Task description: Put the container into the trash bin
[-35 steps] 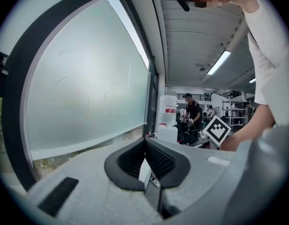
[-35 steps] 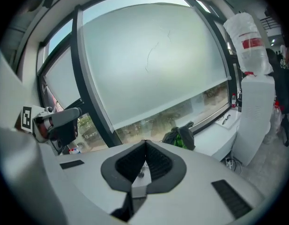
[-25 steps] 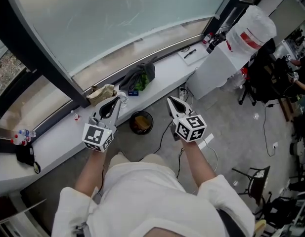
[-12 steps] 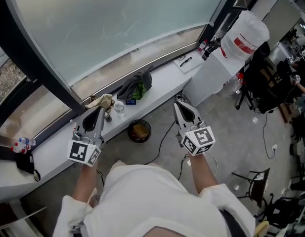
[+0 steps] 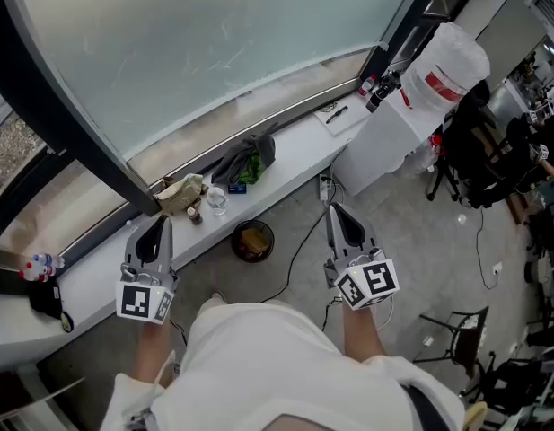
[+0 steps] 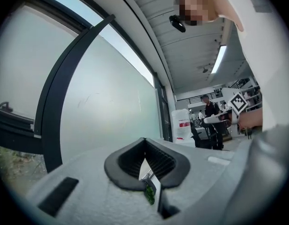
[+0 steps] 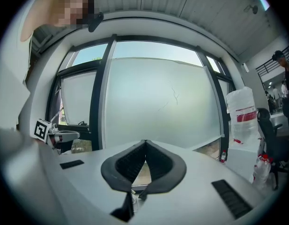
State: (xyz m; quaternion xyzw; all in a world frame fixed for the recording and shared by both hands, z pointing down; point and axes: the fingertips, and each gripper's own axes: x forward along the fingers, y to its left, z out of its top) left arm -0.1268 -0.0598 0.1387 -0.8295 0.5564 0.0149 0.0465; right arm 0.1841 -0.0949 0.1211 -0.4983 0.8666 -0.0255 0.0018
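Black-padded left gripper (image 5: 158, 226): your jaws are squeezed together at the tips with nothing between them. It hovers over the near edge of the ledge.
Right gripper (image 5: 337, 212): same story here, jaws closed tight and empty, out over the floor and aimed toward the window.
Trash bin (image 5: 235, 242): round and dark, it's on the floor between your two grippers, just under the ledge's edge. Something orange-brown lies inside.
Container (image 5: 217, 199): a clear cup, upright on the ledge and apart from both grippers. From the head view it sits just beyond the bin.
Ledge (image 5: 88, 272): white, running along below the frosted window (image 5: 214, 43).
Neighbours: crumpled brown paper (image 5: 180, 193) and a small brown bottle (image 5: 194, 214) are just beside the container, with a dark cloth heap (image 5: 245, 158) on its other side.
Far right: a white water dispenser (image 5: 398, 128) stands at the ledge's end.
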